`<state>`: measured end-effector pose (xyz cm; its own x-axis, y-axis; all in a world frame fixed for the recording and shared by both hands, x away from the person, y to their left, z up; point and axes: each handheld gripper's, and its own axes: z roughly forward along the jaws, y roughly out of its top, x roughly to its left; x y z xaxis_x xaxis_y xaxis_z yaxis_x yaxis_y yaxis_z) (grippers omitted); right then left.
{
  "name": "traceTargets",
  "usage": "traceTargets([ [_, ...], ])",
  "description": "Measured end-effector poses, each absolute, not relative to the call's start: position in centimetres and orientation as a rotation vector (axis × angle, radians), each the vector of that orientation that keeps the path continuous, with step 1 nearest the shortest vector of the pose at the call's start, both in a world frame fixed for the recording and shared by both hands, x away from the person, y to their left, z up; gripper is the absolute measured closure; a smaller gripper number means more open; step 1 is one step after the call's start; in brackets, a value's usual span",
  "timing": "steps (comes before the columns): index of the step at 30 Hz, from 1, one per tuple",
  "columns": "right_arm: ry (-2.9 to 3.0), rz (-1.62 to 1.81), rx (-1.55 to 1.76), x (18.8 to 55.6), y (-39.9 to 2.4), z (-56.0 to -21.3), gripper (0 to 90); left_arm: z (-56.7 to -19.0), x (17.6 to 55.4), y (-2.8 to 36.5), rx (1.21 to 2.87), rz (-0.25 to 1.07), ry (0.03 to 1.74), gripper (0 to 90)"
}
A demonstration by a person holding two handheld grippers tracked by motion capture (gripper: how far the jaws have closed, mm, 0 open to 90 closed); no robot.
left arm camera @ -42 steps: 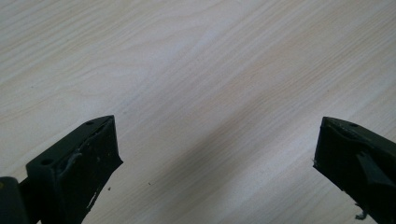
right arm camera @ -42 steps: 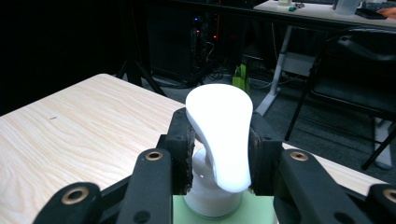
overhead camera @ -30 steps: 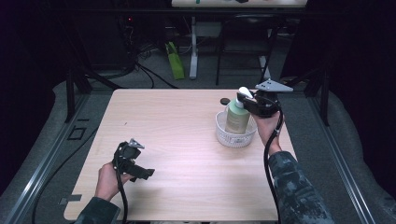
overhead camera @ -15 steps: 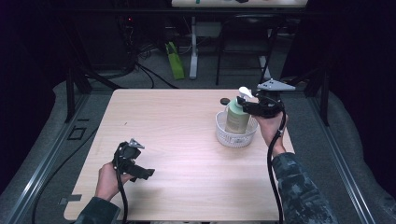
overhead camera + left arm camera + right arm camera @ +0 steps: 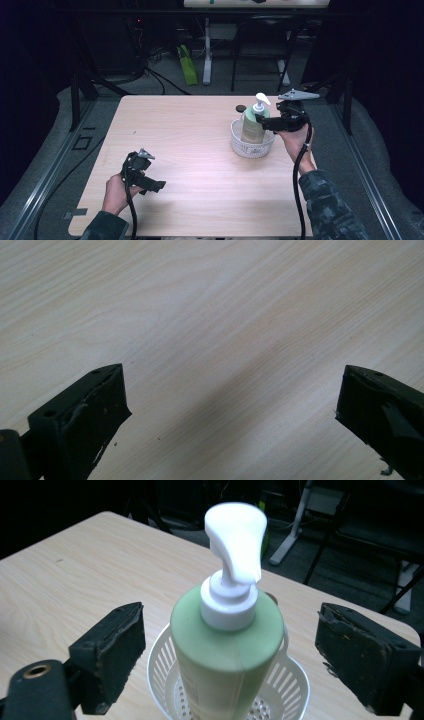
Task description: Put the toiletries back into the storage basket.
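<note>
A green pump bottle [image 5: 227,650] stands upright inside a white perforated basket [image 5: 252,145] on the right half of the wooden table [image 5: 190,130], just released. The right gripper [image 5: 227,655] has just been opening: its jaws now stand spread on either side of the bottle, clear of its shoulders. The step in hand appears to be letting go, and doing it well likely means drawing straight back toward the right edge without brushing the white pump head [image 5: 235,540], so the bottle stays standing. The left gripper [image 5: 230,405], jaws spread and empty, hovers over bare wood at the near left.
</note>
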<state>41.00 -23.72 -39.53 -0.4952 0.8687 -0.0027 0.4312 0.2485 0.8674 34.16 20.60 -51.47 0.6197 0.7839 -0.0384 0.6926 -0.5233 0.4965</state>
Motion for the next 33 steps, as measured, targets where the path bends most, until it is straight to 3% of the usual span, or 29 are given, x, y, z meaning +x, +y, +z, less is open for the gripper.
traceTargets([
  [15,2.169,1.084,1.226,38.3,-24.3,-39.7,0.5,-51.5,34.1,20.6,2.372,0.263,1.167,0.0],
  [33,2.206,1.015,1.256,35.2,-25.9,-42.8,0.0,-51.6,34.1,20.3,2.385,0.267,1.159,0.0],
])
